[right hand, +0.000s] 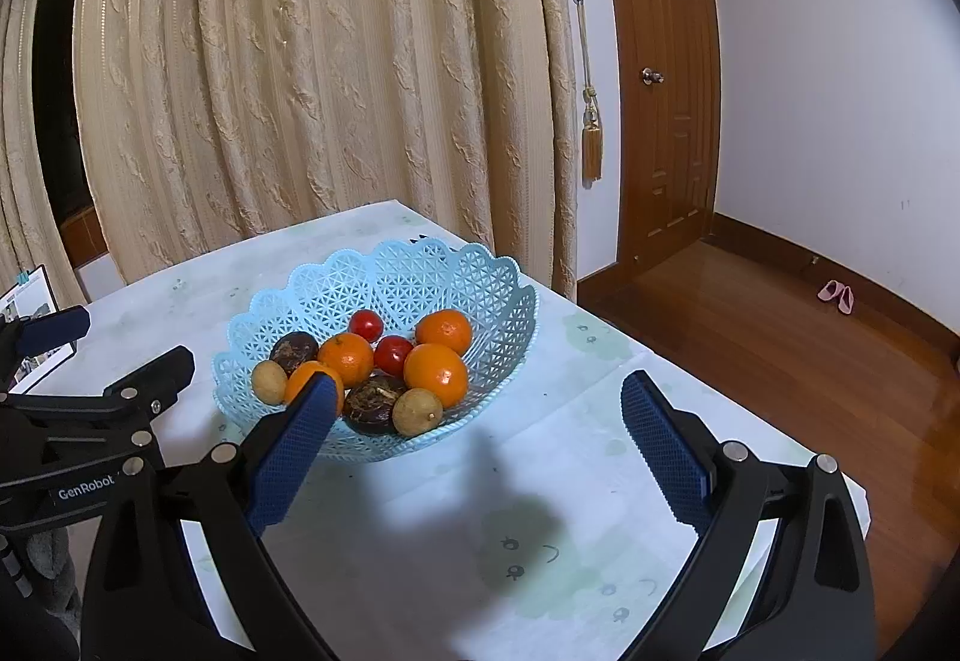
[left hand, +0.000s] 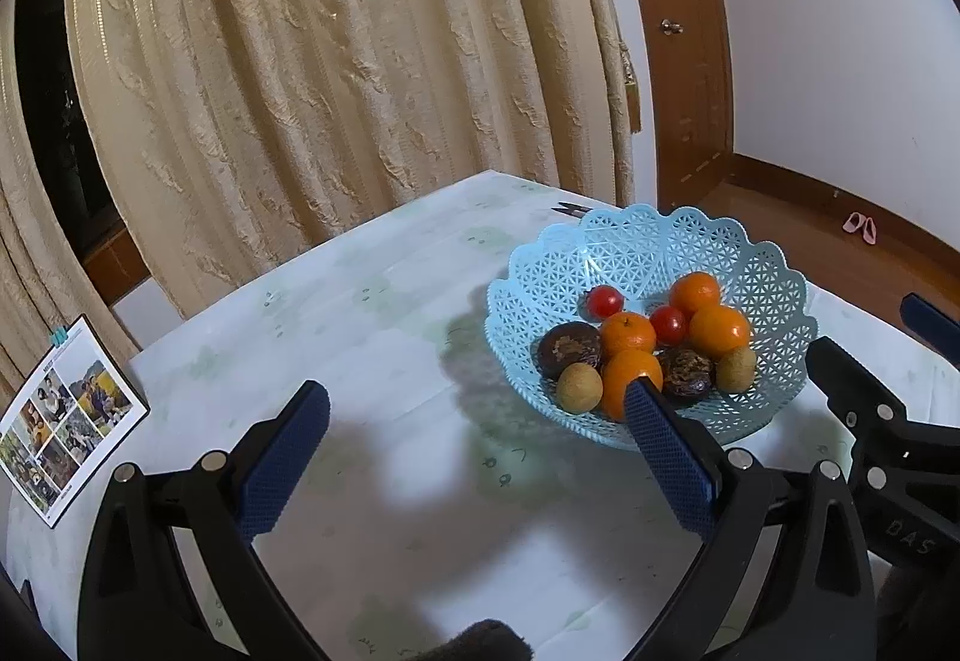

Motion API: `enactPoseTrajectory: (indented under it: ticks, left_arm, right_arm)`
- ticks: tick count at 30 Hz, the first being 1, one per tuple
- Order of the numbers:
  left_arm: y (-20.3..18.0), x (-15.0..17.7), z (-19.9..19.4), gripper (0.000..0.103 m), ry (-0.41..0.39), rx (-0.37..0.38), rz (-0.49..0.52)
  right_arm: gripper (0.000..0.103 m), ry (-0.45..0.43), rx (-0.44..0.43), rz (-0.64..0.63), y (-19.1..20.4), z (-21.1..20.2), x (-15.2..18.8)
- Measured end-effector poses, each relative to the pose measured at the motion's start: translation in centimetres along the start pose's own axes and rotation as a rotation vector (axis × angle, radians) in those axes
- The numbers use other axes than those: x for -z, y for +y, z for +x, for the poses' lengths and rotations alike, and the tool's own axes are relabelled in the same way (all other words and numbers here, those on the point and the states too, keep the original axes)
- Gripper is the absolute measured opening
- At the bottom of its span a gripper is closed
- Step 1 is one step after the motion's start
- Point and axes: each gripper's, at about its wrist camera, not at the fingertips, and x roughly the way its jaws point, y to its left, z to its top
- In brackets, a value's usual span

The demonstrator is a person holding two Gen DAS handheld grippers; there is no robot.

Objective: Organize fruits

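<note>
I am holding both the left gripper (left hand: 477, 448) and the right gripper (right hand: 477, 442) spread and empty near the blue basket (right hand: 420, 265), where all fruits (right hand: 435, 370) are lying; probably I am finishing.

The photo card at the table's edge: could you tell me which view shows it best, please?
The left wrist view: the photo card lies whole at the left table edge, its pictures distinguishable. In the right wrist view only a corner appears at the frame's left edge, partly behind the other gripper.
</note>
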Motion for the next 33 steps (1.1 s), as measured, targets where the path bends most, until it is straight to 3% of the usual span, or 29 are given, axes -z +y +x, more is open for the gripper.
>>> enactPoseTrajectory:
  ticks: [24,33]
  left_arm:
    - [-0.3,-0.3,-0.4,0.098,0.000,0.013,0.022]
    - [1.1,0.3,-0.7,0.098,0.034,0.001,-0.010]
  right_arm:
    - [0.097,0.009,0.005,-0.001,-0.4,0.2,0.2]
    - [0.097,0.029,-0.036,-0.034,1.2,-0.1,0.4]
